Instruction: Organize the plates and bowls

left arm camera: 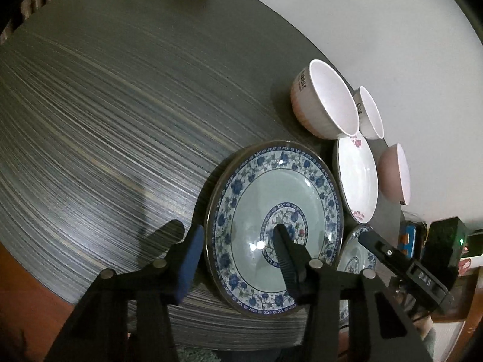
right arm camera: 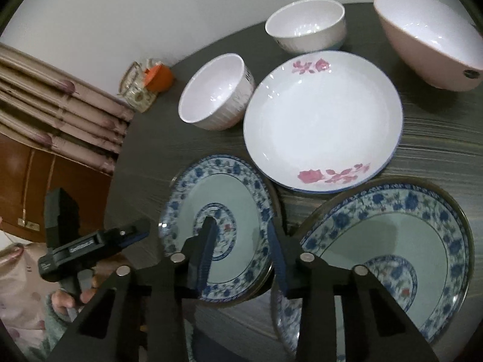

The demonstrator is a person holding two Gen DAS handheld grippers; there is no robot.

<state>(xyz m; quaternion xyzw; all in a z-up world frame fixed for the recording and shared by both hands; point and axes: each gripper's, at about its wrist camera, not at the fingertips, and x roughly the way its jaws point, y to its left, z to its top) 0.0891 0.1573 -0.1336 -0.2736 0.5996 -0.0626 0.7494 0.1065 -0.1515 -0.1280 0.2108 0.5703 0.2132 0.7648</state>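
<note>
While the dark, wood-grained round table [left arm camera: 105, 114] filled most of both views, the dishes sat grouped along one side of it. Largest among them was a blue-flowered plate [left arm camera: 273, 226], seen from the left wrist tilted up on its edge, with the left gripper [left arm camera: 235, 259] straddling its rim: one finger lay across the plate's face and the blue-padded finger stood behind it. The jaws were set narrowly, but I could not tell whether they actually pinched the rim.

A second blue-flowered plate [right arm camera: 217, 226] appeared in the right wrist view. The right gripper [right arm camera: 243, 259] straddled its rim in the same way, jaws fairly close around it. Whether they truly held it could not be made out either. Behind both plates lay a white plate with pink roses [right arm camera: 323, 120], flat on the table.

Next in size came a pink bowl [right arm camera: 431, 45] at the far edge, then a ribbed white bowl [right arm camera: 215, 92] just beside the rose plate, and a smaller white bowl [right arm camera: 306, 27] behind it. Smallest, far across the table, was an orange cup [right arm camera: 158, 77] beside a patterned container [right arm camera: 135, 90].
</note>
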